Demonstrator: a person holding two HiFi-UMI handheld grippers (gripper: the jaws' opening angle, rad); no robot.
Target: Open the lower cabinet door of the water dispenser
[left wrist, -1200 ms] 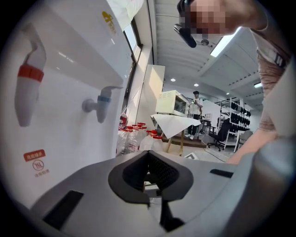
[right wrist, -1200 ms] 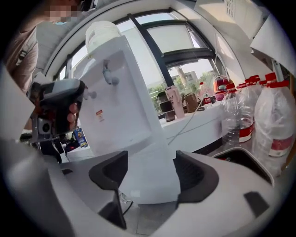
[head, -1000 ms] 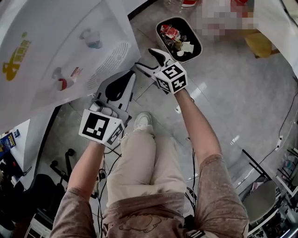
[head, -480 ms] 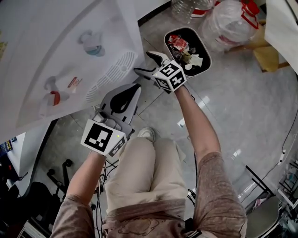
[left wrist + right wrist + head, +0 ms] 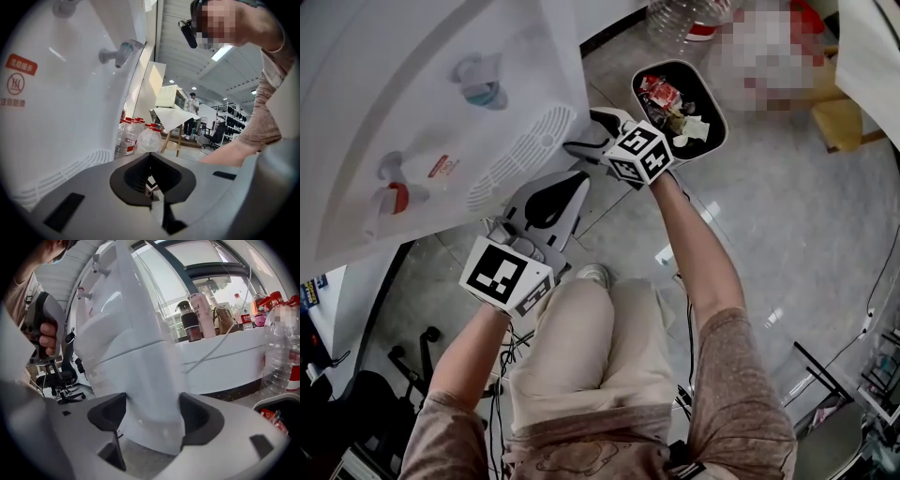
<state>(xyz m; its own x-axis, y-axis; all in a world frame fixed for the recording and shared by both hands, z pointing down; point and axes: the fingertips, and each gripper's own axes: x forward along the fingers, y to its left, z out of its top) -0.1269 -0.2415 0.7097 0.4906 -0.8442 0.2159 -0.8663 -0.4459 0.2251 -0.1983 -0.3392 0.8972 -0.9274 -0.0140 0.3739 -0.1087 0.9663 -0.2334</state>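
The white water dispenser fills the upper left of the head view, with a blue tap and a red tap above its drip grille. My right gripper is at the dispenser's right front edge. In the right gripper view, my right gripper has wide jaws that have just been closing a little. The white edge of the lower cabinet door lies between them, and no squeeze shows. My left gripper hangs shut and empty below the grille, beside the dispenser.
A black waste bin full of rubbish stands on the floor just right of my right gripper. Several water bottles and a cloth-covered table stand behind. An office chair is left of the dispenser. The person's legs are below.
My right gripper has come down and leftward onto the dispenser's front edge. My left gripper has sunk slightly beside the dispenser and stays shut.
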